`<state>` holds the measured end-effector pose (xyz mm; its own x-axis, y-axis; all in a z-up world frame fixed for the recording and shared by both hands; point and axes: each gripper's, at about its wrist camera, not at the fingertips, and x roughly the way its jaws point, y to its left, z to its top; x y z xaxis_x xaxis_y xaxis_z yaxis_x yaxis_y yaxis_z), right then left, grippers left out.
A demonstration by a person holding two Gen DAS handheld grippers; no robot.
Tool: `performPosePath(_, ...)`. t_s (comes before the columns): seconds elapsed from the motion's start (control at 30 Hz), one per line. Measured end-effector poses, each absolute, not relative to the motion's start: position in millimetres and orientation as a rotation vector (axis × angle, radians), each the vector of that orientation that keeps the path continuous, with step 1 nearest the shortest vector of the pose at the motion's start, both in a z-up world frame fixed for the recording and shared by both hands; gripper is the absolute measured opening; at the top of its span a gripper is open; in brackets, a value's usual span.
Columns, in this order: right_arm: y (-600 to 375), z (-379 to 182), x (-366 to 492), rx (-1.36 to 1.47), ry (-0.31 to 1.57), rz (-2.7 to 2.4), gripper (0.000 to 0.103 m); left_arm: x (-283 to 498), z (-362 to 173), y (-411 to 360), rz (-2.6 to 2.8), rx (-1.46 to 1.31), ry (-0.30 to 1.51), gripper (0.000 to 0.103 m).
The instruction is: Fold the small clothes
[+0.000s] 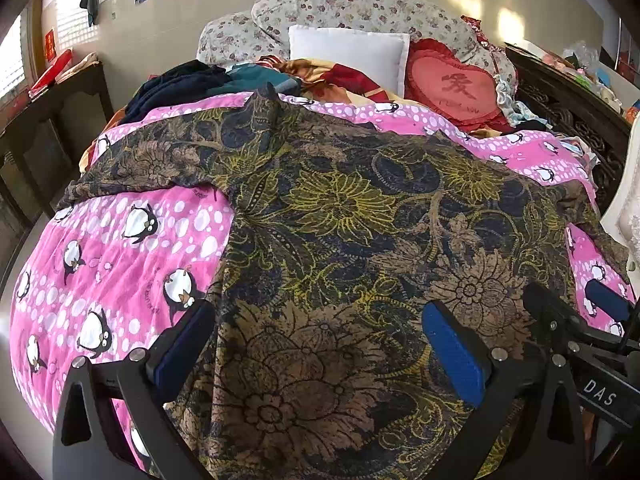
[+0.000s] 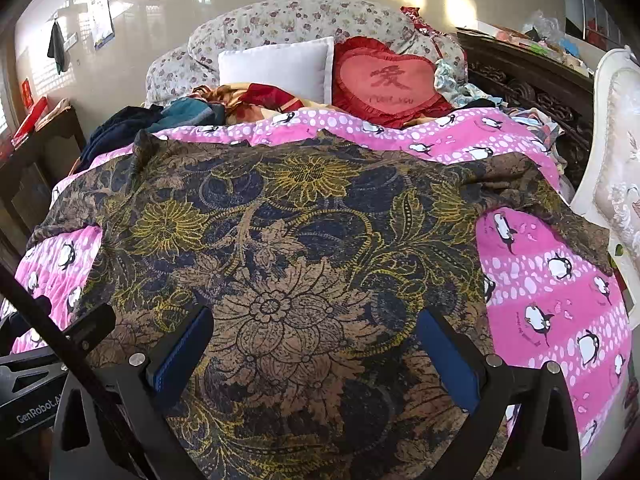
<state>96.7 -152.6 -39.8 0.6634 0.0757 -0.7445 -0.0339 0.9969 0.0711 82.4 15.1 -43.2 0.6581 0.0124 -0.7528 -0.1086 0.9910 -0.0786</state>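
Note:
A dark floral garment (image 1: 344, 216) with brown and yellow flowers lies spread flat on the pink penguin quilt (image 1: 120, 248), sleeves out to both sides. It also shows in the right wrist view (image 2: 280, 240). My left gripper (image 1: 316, 320) is open, its blue pads wide apart just above the garment's near hem, left of centre. My right gripper (image 2: 312, 332) is open too, above the hem further right. The right gripper's tip (image 1: 568, 312) shows at the right edge of the left wrist view. Neither holds anything.
A pile of dark clothes (image 1: 180, 84) lies at the far left of the bed. A white pillow (image 1: 348, 52), a red heart cushion (image 1: 452, 84) and floral bedding (image 1: 340, 8) sit at the head. A dark wooden table (image 1: 52, 112) stands left; a carved dark headboard (image 1: 560, 96) and white chair (image 2: 616, 152) stand right.

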Motion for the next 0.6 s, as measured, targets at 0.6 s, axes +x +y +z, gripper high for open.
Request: performPosePath(0.6,-118,-47,123,-0.013,0.862,0.084,0.103,97,-52,52,0.108,-0.155,0.870,0.103)
